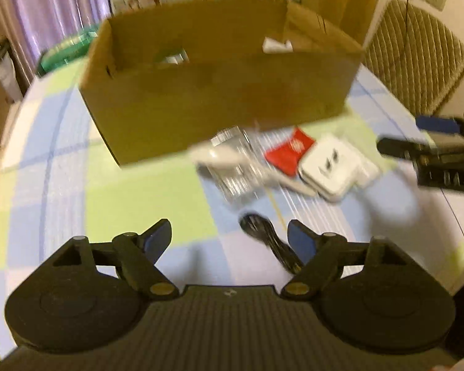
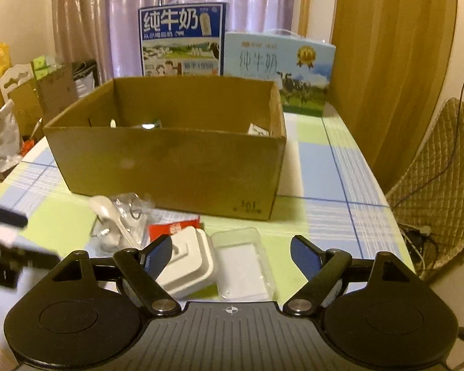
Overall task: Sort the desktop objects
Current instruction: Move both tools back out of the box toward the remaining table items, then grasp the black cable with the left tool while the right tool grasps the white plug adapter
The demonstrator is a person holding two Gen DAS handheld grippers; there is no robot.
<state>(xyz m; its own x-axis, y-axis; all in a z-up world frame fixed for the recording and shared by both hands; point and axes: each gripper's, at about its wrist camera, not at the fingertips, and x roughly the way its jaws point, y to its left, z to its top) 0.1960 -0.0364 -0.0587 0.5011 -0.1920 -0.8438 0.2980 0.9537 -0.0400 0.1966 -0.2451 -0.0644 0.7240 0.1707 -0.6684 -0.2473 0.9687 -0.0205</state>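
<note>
Clutter lies in a loose pile on the checked tablecloth (image 1: 62,185), just in front of the open cardboard box (image 1: 219,92). In the left wrist view, which is blurred, the pile holds a crinkled clear plastic bag (image 1: 235,164) with a white spoon-like piece across it, a red packet (image 1: 289,151) and a white square charger (image 1: 331,167) touching the packet's right edge. A black coiled cable (image 1: 269,241) lies nearer, apart from the pile, between the tips of the left gripper (image 1: 230,236), whose jaws stand wide apart with nothing between them but that cable on the cloth below. The right gripper (image 1: 430,154) enters from the right edge, too blurred to read. A quilted chair (image 1: 417,58) stands behind the table.

The right wrist view is sharp. The right gripper (image 2: 231,252) hangs with jaws spread, empty, over the white charger (image 2: 188,262) and a clear plastic tray (image 2: 242,266) that sits just beside it; the tray does not show in the other view. The red packet (image 2: 170,227) pokes out behind the charger, the plastic bag (image 2: 130,213) and the white spoon (image 2: 108,213) lie to its left. Small items lie inside the box (image 2: 170,157), mostly hidden by its front wall. Two milk cartons (image 2: 182,40) stand behind it. The left gripper (image 2: 6,241) appears blurred at the left edge.
</note>
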